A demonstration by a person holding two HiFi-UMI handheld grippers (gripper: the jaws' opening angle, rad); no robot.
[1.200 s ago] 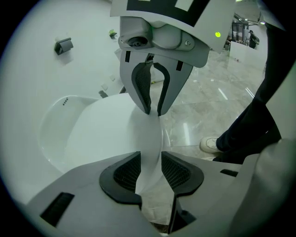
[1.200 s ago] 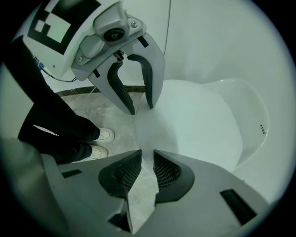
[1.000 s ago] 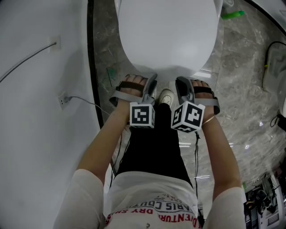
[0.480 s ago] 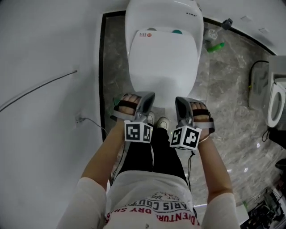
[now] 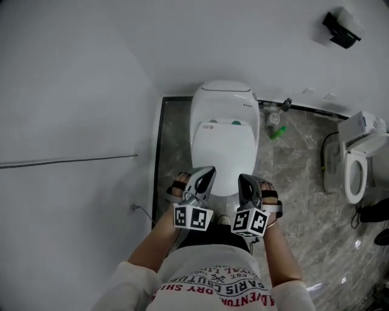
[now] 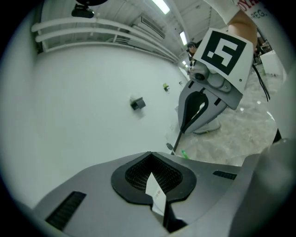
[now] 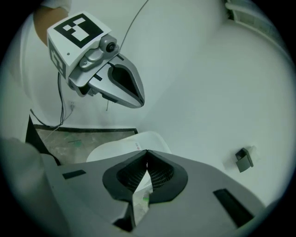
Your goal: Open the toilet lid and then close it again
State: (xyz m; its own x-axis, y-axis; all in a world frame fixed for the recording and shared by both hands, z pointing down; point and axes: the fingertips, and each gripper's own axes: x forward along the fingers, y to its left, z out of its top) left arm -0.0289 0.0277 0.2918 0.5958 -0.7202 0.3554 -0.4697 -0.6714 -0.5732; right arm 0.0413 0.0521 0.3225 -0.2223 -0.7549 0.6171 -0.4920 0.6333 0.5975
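left tongs (image 6: pixel 149 154), right tongs (image 7: pixel 147 151) closed, empty (only left gripper view shows ceiling lights (image 6: pixel 161 6)).

Illumination is overhead and diffuse: the ceiling strip lights (image 6: pixel 161 6) burn out to pure white at the top edge of the left gripper view. In the head view the walls (image 5: pixel 79 91) are evenly lit, grey-white, with only soft shading. The toilet lid (image 5: pixel 223 152) reads as flat white with little surface detail. The polished floor (image 5: pixel 304 176) carries small specular glints toward its lower right corner. Both gripper views show strong fisheye bowing and black vignetted corners. Their nearest foreground is soft. Colour is cool and muted throughout.
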